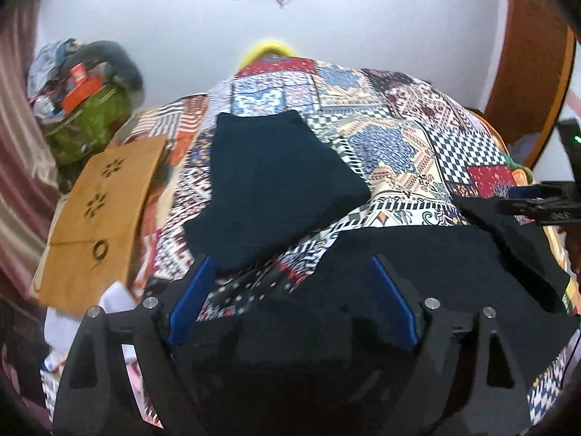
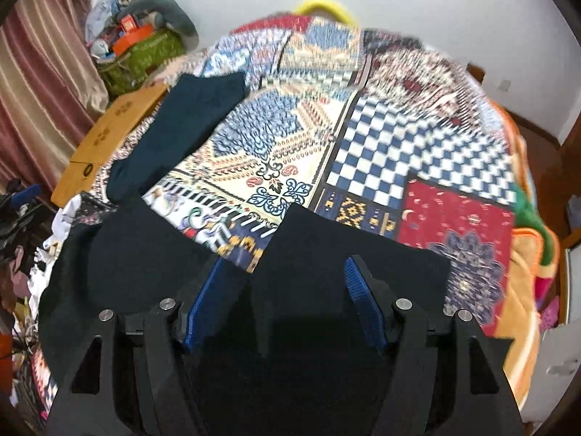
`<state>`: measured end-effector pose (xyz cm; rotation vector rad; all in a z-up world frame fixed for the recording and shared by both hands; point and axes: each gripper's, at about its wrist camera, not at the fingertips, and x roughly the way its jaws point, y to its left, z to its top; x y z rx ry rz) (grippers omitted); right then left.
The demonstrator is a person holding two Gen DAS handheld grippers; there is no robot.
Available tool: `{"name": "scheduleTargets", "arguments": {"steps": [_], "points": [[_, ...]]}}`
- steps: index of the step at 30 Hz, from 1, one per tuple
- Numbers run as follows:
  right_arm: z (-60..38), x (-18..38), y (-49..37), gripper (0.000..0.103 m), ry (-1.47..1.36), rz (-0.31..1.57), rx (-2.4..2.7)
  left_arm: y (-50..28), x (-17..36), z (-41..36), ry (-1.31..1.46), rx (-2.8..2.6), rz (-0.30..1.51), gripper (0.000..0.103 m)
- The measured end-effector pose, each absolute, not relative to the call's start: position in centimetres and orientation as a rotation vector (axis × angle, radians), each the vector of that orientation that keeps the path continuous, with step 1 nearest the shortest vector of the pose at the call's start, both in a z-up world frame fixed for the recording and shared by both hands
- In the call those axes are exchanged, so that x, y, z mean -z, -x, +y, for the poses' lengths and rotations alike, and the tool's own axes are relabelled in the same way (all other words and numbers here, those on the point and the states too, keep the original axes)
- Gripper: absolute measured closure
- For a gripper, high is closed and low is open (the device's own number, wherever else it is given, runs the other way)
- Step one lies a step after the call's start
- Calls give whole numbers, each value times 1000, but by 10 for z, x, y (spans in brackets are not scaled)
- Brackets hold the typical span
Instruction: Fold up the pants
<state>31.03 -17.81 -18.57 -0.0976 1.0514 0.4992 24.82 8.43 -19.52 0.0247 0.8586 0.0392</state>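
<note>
Black pants (image 1: 417,265) lie spread on the patterned bedspread (image 1: 399,127) near the bed's front edge; they also show in the right wrist view (image 2: 145,254). A folded dark teal garment (image 1: 272,181) lies farther back, also in the right wrist view (image 2: 181,127). My left gripper (image 1: 290,272) is open, jaws wide, above the pants' left part. My right gripper (image 2: 283,276) is open over the pants' right part (image 2: 345,247); it also shows at the right edge of the left wrist view (image 1: 537,200). Neither holds cloth.
A brown cardboard sheet (image 1: 98,210) lies along the bed's left side. A green bag with clutter (image 1: 90,109) stands at the back left by a striped curtain (image 2: 43,72). A wooden door frame (image 1: 526,72) is at right. Orange blanket (image 2: 526,290) hangs at the bed's right edge.
</note>
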Motion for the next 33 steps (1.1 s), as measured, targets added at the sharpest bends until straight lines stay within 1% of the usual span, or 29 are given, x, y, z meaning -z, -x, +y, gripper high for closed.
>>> {"name": "scheduleTargets", "arguments": {"steps": [6, 8, 9, 10, 11, 12, 14, 16, 19, 23, 30, 33], "points": [[-163, 235, -345, 39, 72, 1184, -508, -278, 228, 70, -45, -18, 928, 15], [-164, 244, -348, 39, 56, 1178, -511, -281, 235, 67, -50, -17, 943, 15], [-165, 244, -347, 41, 48, 1164, -513, -284, 239, 65, -51, -13, 952, 15], [-166, 245, -348, 49, 45, 1163, -511, -285, 241, 65, -51, -8, 958, 15], [-167, 245, -348, 55, 43, 1160, -504, -285, 243, 63, -49, -2, 962, 15], [-169, 246, -348, 65, 43, 1155, -491, -286, 244, 61, -49, 4, 966, 15], [-173, 248, -346, 73, 48, 1150, -491, -285, 245, 57, -51, 10, 969, 15], [-174, 247, -344, 91, 69, 1141, -494, -285, 243, 52, -48, 17, 969, 15], [-173, 241, -344, 96, 91, 1138, -484, -282, 234, 44, -55, 25, 959, 15], [-184, 218, -343, 97, 77, 1082, -478, -273, 217, 31, -74, 38, 927, 15], [-242, 134, -316, 97, -17, 906, -443, -258, 183, 7, -97, 54, 876, 15], [-269, 94, -305, 97, -53, 817, -417, -250, 171, -8, -116, 65, 852, 13]]}}
